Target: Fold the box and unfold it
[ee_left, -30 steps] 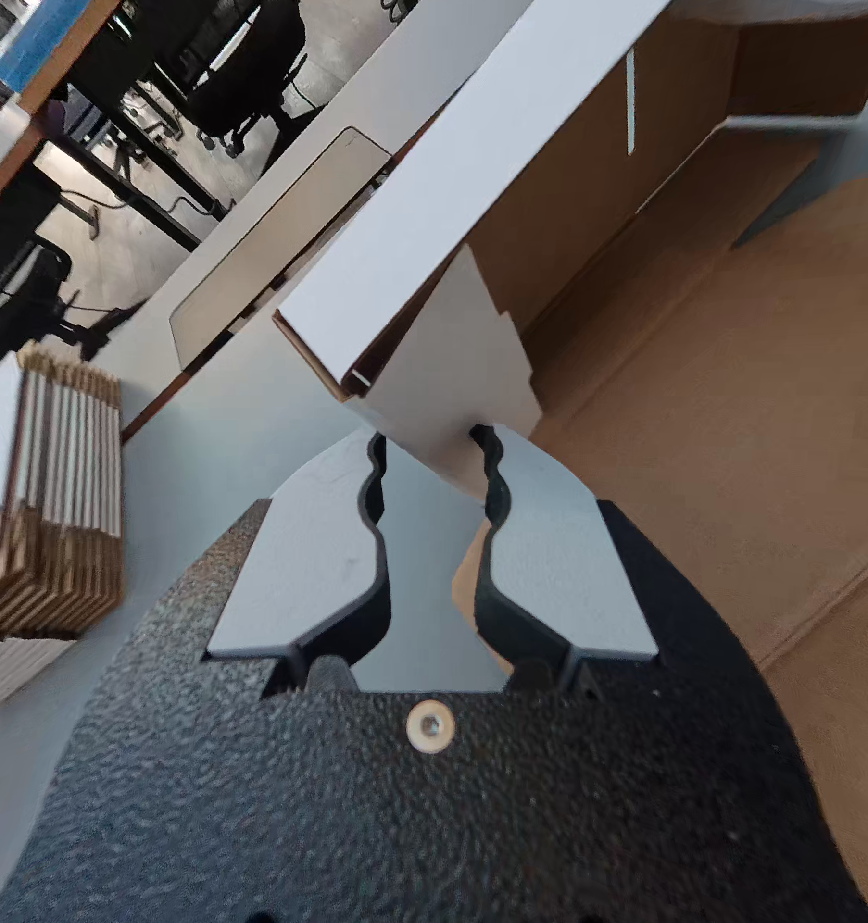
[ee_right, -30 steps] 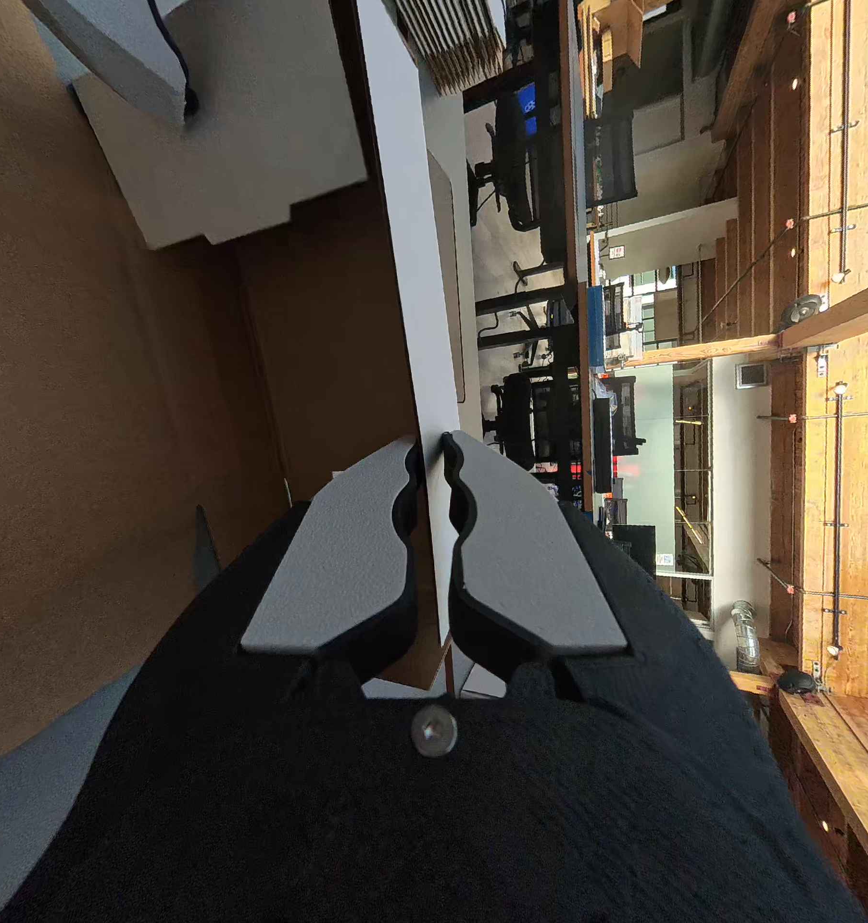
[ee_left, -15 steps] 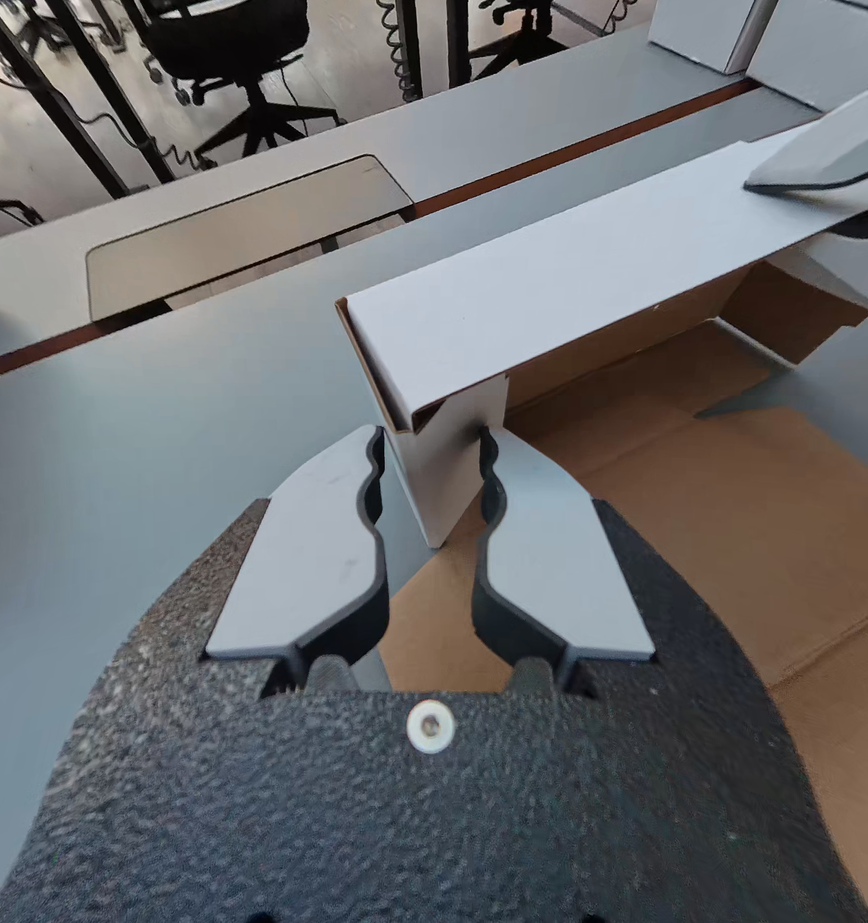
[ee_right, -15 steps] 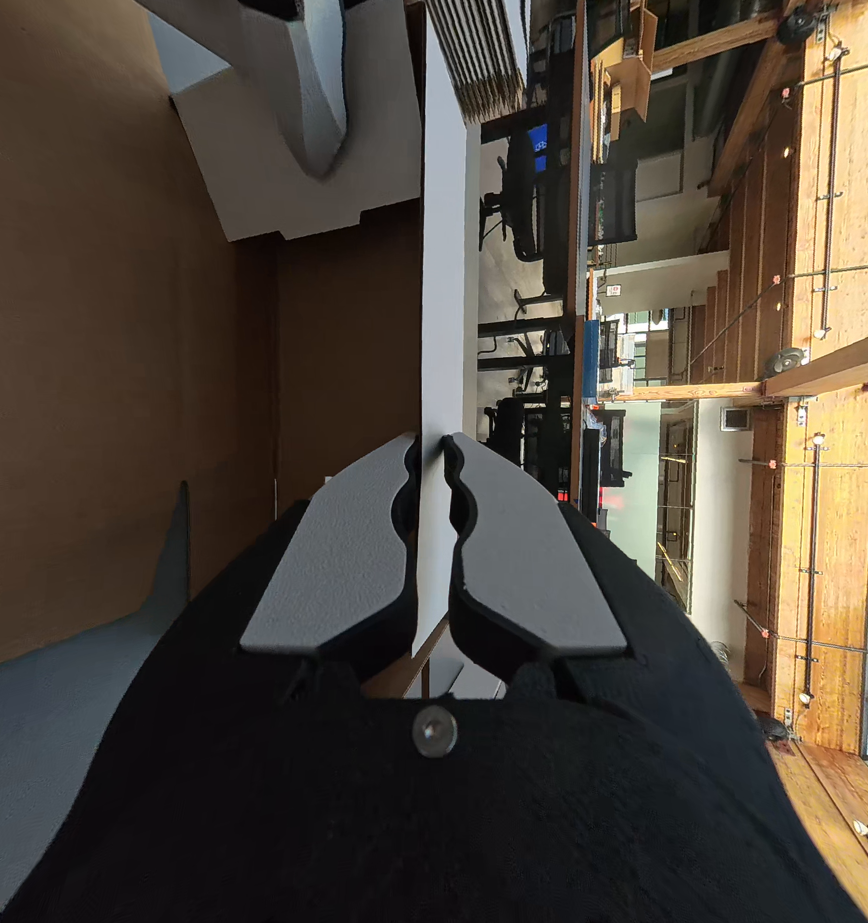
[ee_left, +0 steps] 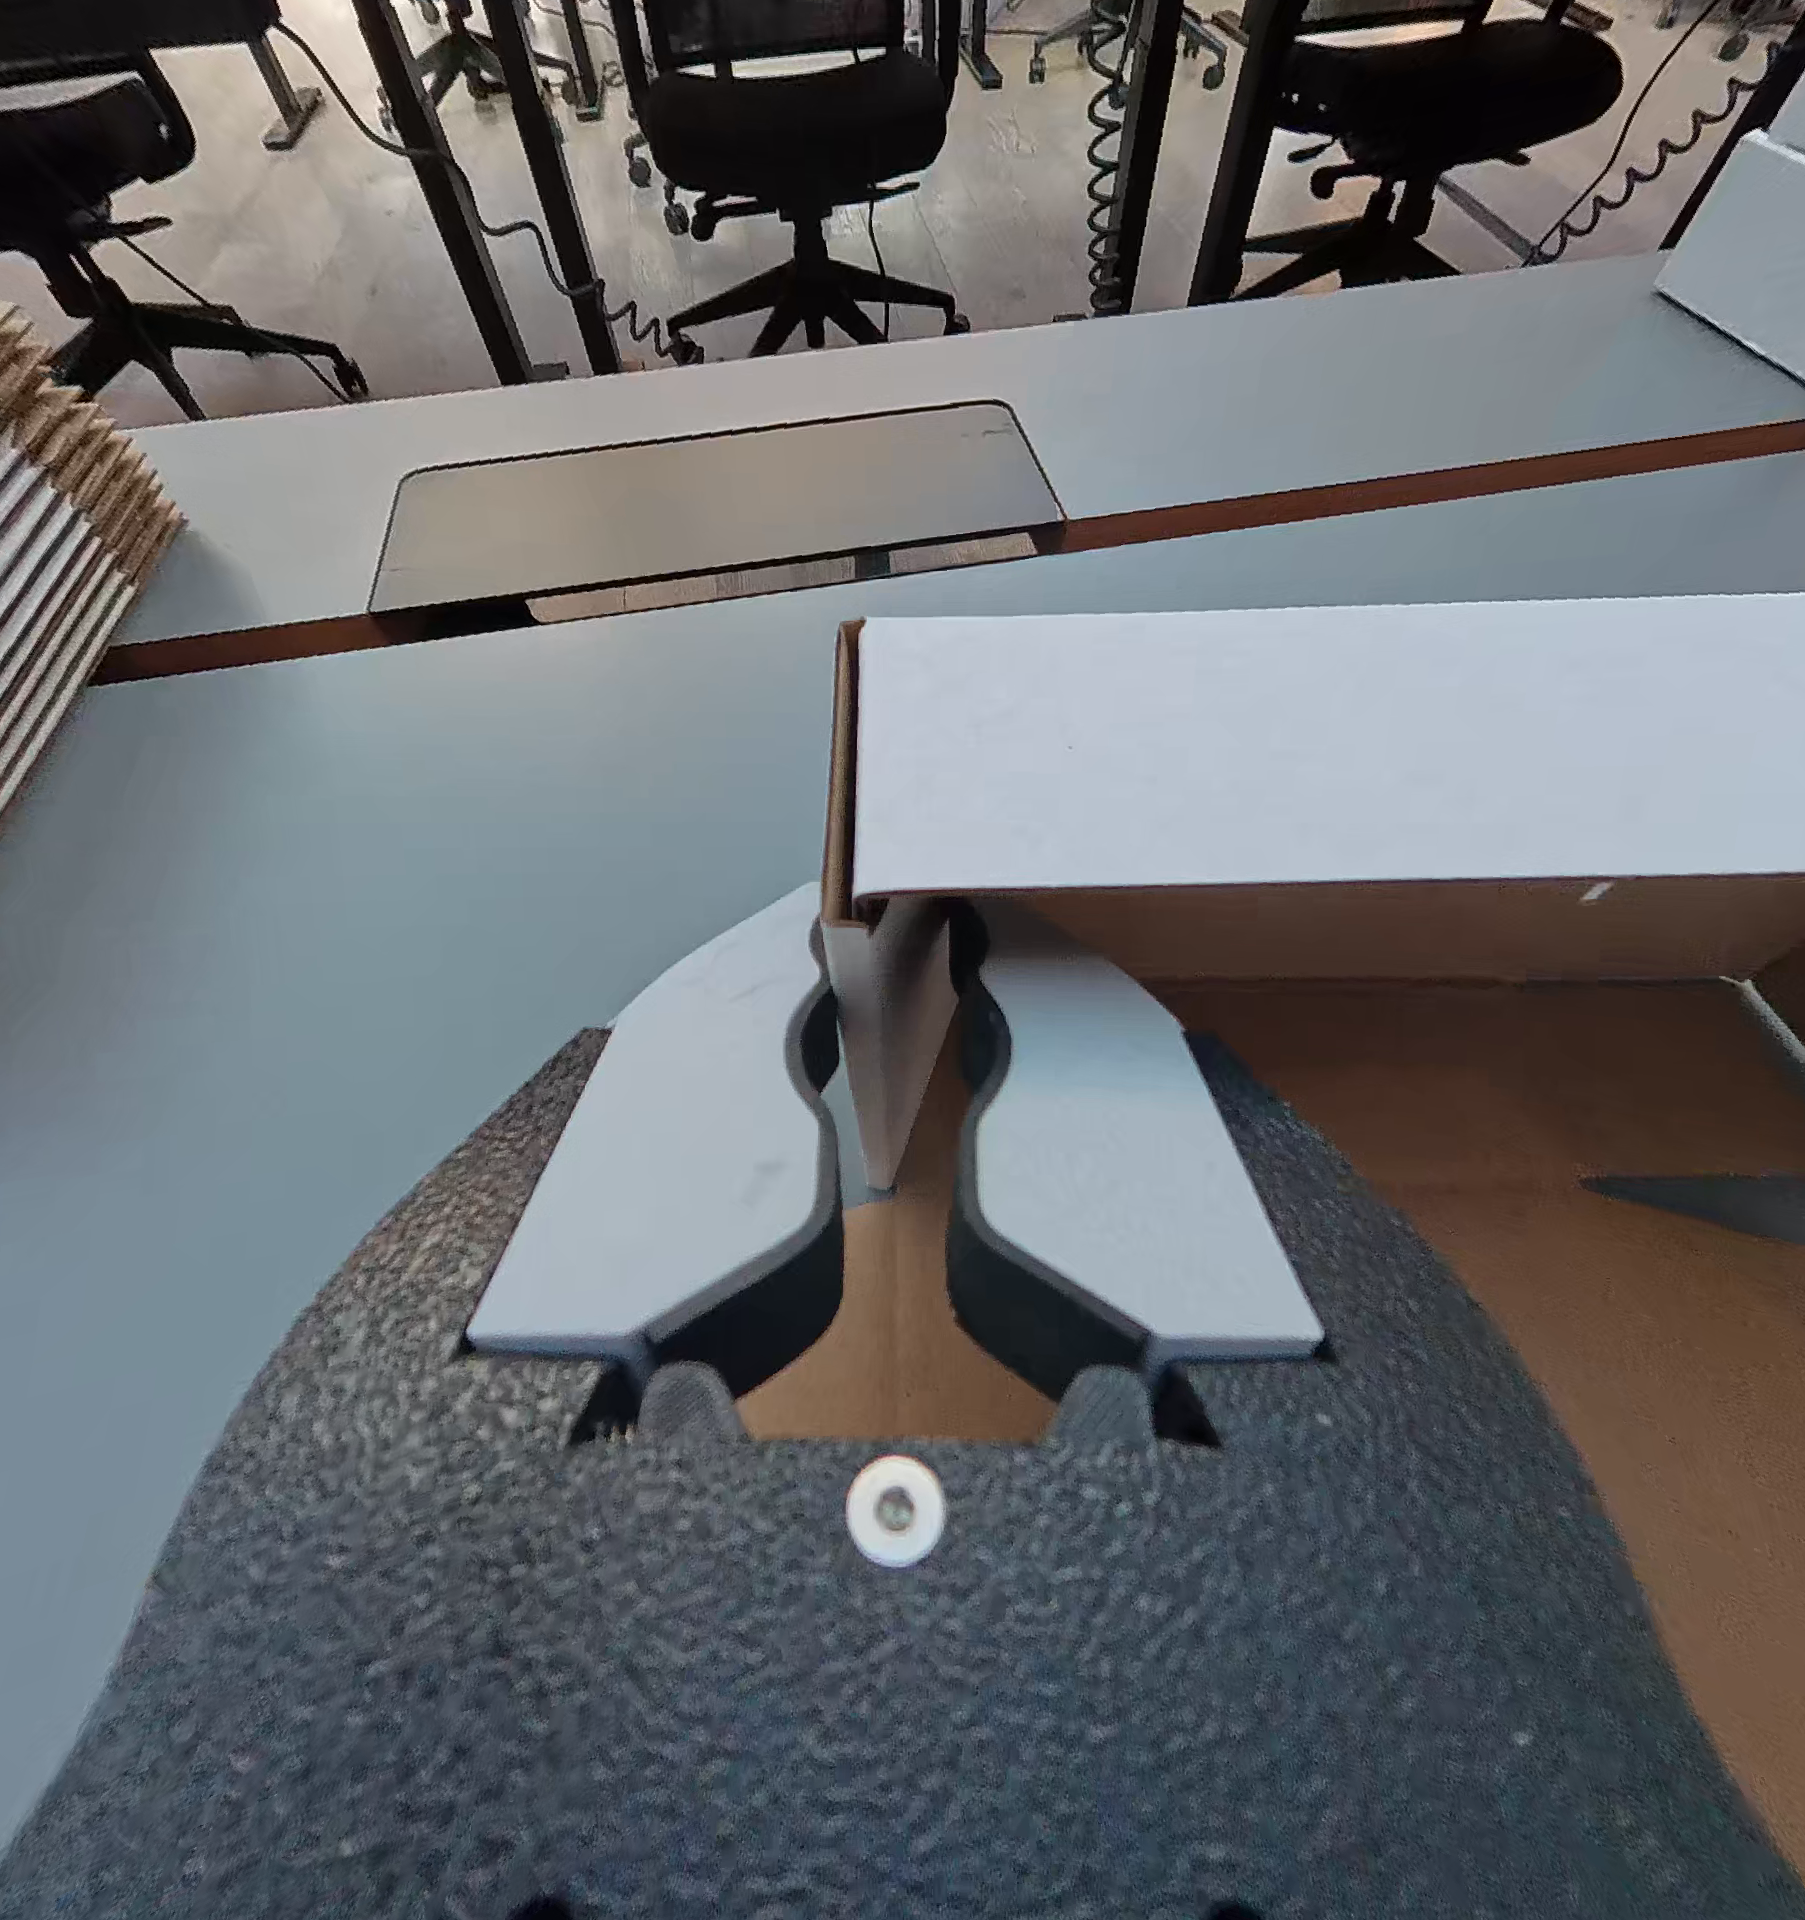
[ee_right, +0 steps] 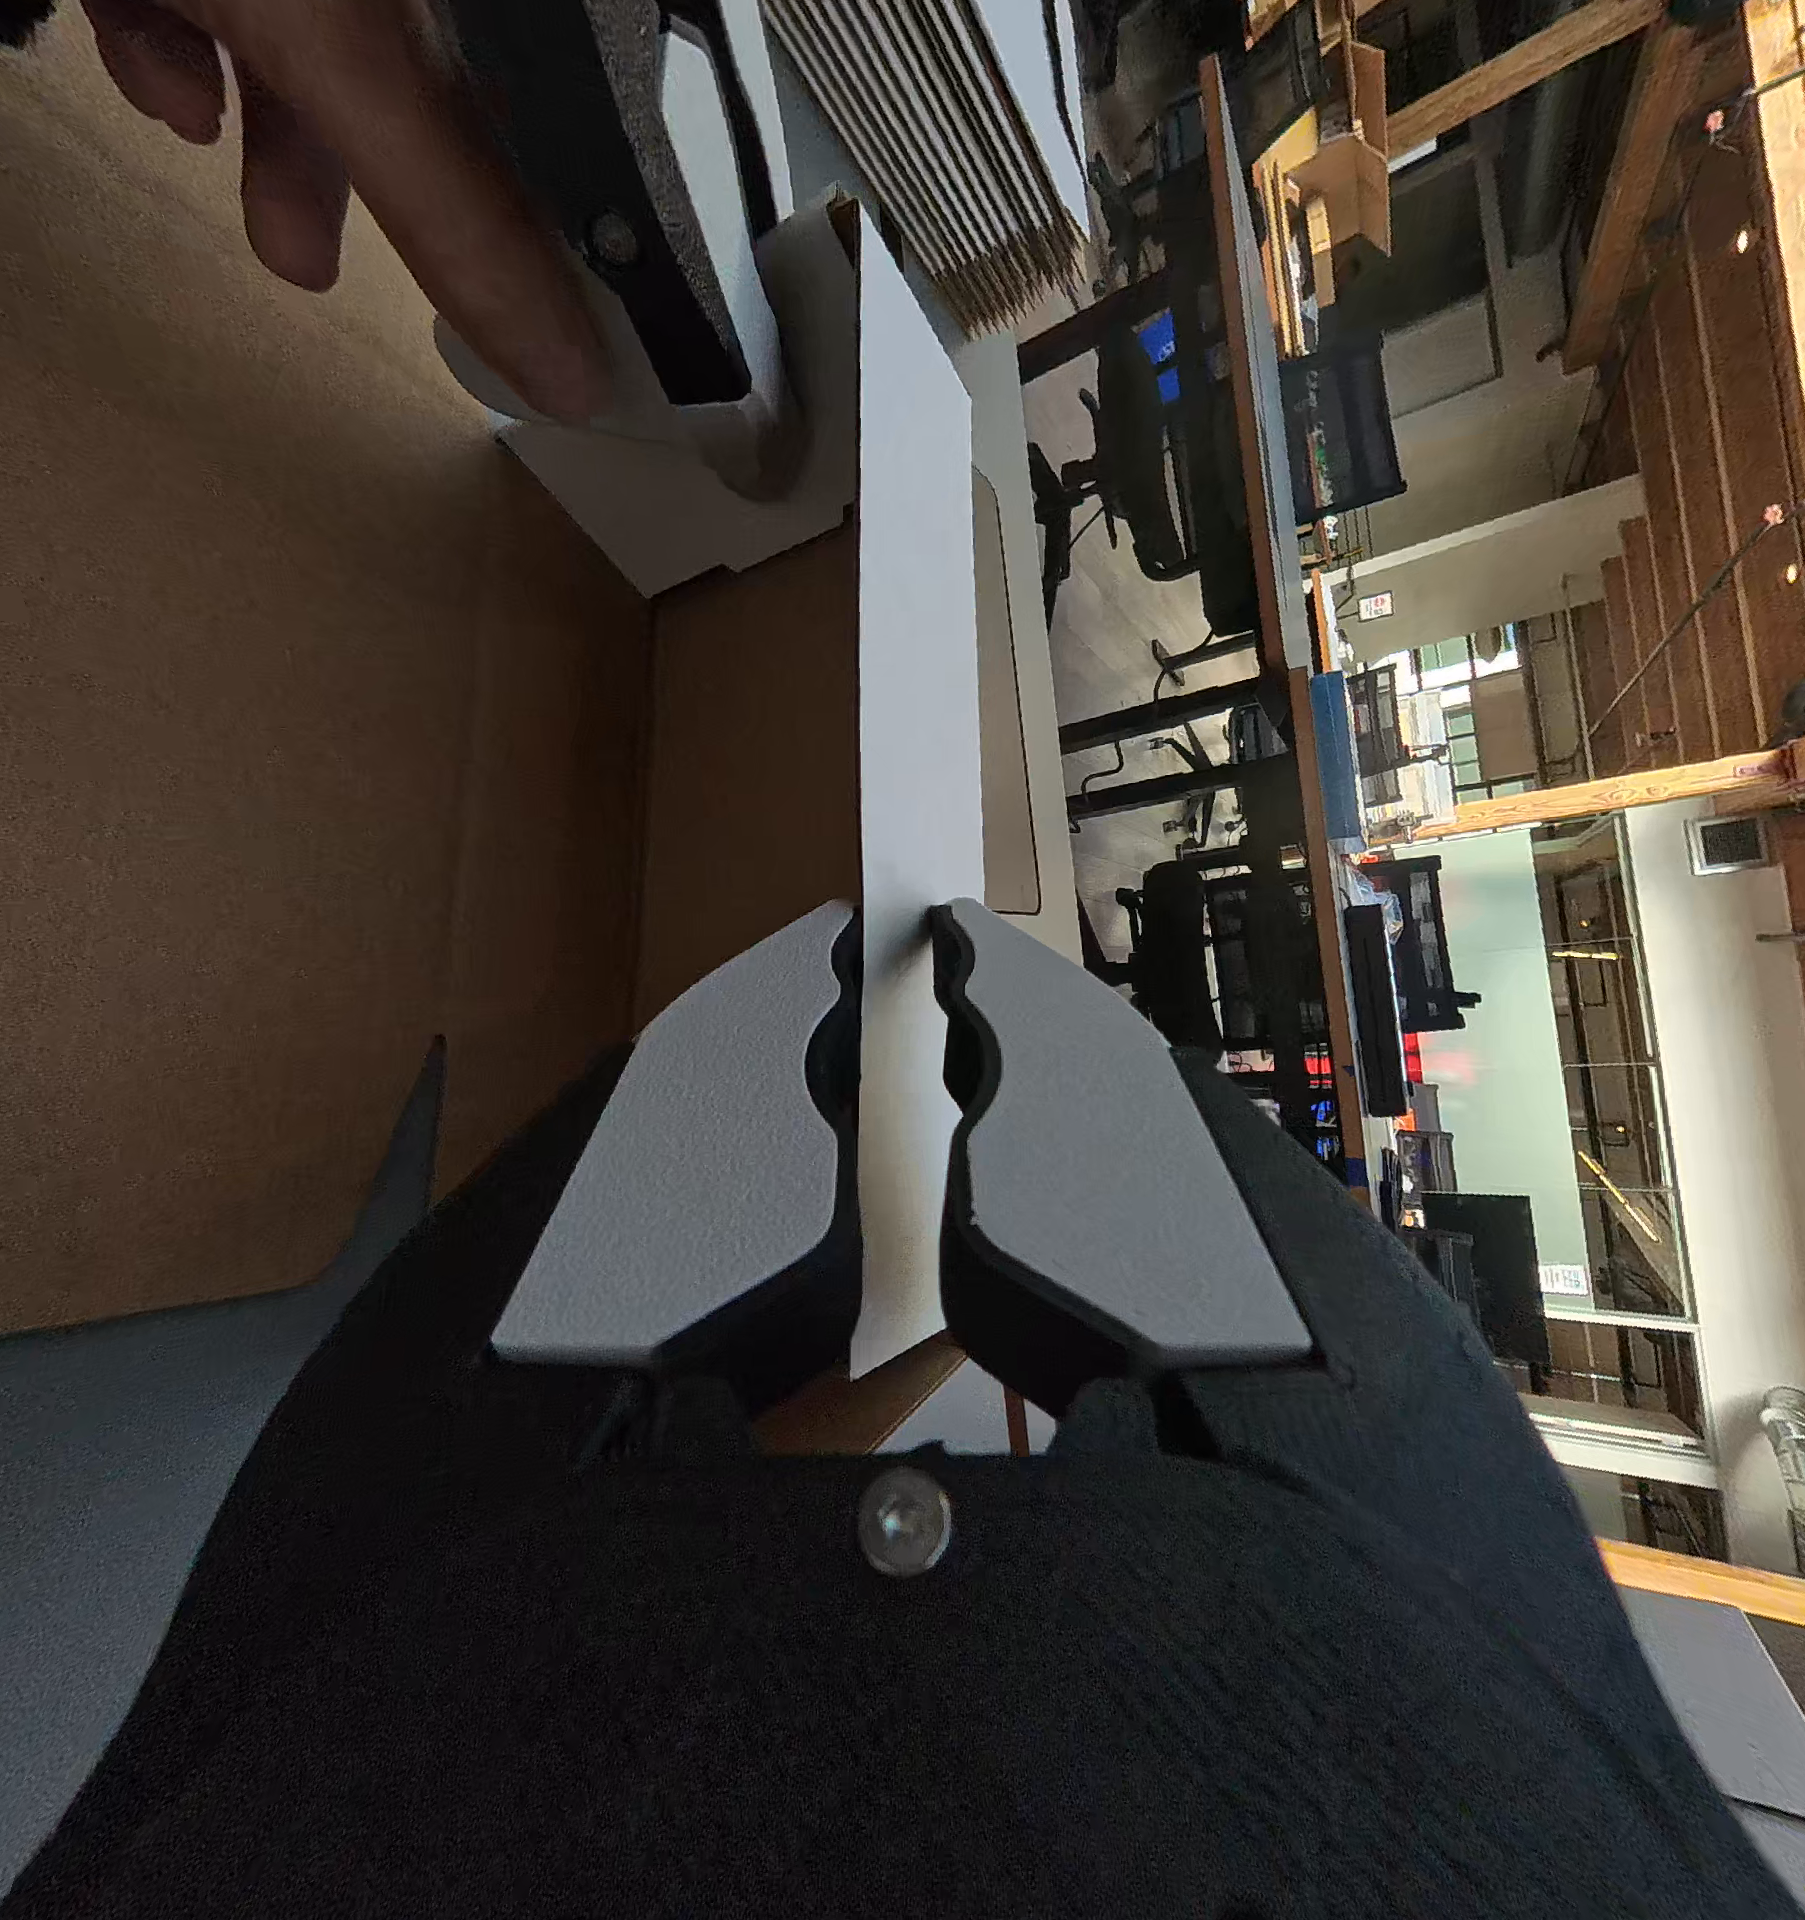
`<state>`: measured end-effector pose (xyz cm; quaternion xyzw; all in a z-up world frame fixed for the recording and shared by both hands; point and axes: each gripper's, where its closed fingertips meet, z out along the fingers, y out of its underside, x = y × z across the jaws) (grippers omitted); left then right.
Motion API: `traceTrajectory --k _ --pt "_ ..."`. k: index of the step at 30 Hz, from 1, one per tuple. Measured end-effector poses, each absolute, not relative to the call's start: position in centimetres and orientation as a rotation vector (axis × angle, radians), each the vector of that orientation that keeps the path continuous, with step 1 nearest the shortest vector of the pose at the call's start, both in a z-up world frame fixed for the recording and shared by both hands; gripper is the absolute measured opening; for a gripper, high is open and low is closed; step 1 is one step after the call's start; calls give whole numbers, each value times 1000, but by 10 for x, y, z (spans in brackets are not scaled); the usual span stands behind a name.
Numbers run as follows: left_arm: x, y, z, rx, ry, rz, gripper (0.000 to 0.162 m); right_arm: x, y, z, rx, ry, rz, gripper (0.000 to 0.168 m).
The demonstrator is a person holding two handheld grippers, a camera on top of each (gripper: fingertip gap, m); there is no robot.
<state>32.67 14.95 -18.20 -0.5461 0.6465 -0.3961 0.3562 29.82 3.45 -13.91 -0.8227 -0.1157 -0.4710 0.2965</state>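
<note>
Flat cardboard box (ee_left: 1500, 1195), white outside, brown inside: on grey tabletop (ee_left: 358, 883), one long wall raised. Right gripper (ee_right: 896, 914): fingers clenched on that wall's white face. Left gripper (ee_left: 893, 935): fingers spread, straddling white corner flap (ee_left: 893, 1039), not pinching. Stacked flat cartons (ee_left: 15, 582): far left of left fingers.

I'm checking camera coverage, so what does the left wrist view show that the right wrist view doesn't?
Only the left wrist view shows the small white box on the far desk and the left gripper with its fingers either side of the end flap. Only the right wrist view shows a person's hand and the right gripper shut on the side panel. Both show the box and the stack of flat cardboard.
</note>
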Motion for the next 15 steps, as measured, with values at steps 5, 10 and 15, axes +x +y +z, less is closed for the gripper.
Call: traceTrajectory --k 5,10,15 --pt "334 151 -180 -1372 1621 -1041 15 304 32 -140 -2204 -289 -1287 12" --pt "336 157 -181 -1406 1593 -1015 6 307 33 -139 -2210 -211 -1337 11" --pt "335 157 -181 -1428 1576 -1023 6 306 34 -139 -2211 -233 -1430 10"
